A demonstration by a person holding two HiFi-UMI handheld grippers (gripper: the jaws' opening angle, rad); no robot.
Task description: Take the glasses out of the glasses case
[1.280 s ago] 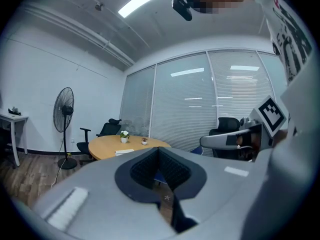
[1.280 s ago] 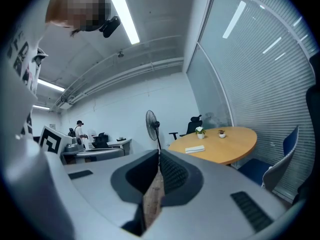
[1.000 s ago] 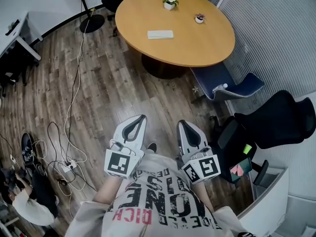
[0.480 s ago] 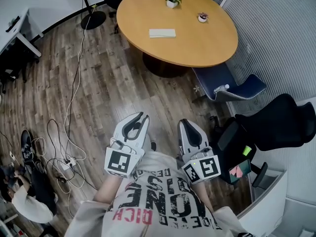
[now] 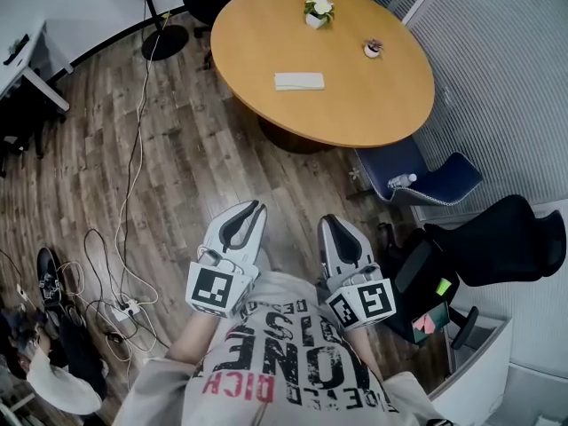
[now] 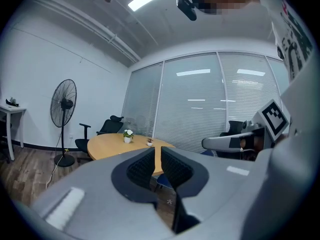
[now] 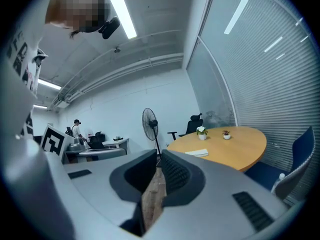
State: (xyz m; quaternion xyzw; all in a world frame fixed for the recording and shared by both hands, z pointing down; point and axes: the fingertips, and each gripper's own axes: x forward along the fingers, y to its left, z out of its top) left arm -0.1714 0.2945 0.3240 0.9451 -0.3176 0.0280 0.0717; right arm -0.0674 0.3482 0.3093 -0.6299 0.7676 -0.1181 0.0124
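Grey plastic jaws of the left gripper (image 5: 256, 207) stand a narrow slit apart with nothing between them; they have just been closing. The right gripper (image 5: 327, 221), just beside it, is clenched tight on nothing, its tips meeting. Both are held out in front of the person's printed shirt (image 5: 275, 362), above a wooden plank floor (image 5: 195, 158), and point toward a round wooden table (image 5: 373, 105) well ahead. The glasses case (image 5: 299, 81), pale and flat, lies on the near left part of that table, well apart from both grippers. Farther back on the tabletop stand a white pot with a plant (image 5: 318, 10) and a smaller pot (image 5: 374, 48). A blue chair (image 5: 426, 171) sits at the table's right edge, with a black chair (image 5: 497, 233) nearer the person. Cables (image 5: 133, 176) trail over the floor at the left, and a standing fan (image 6: 63, 104) rises beyond the table.
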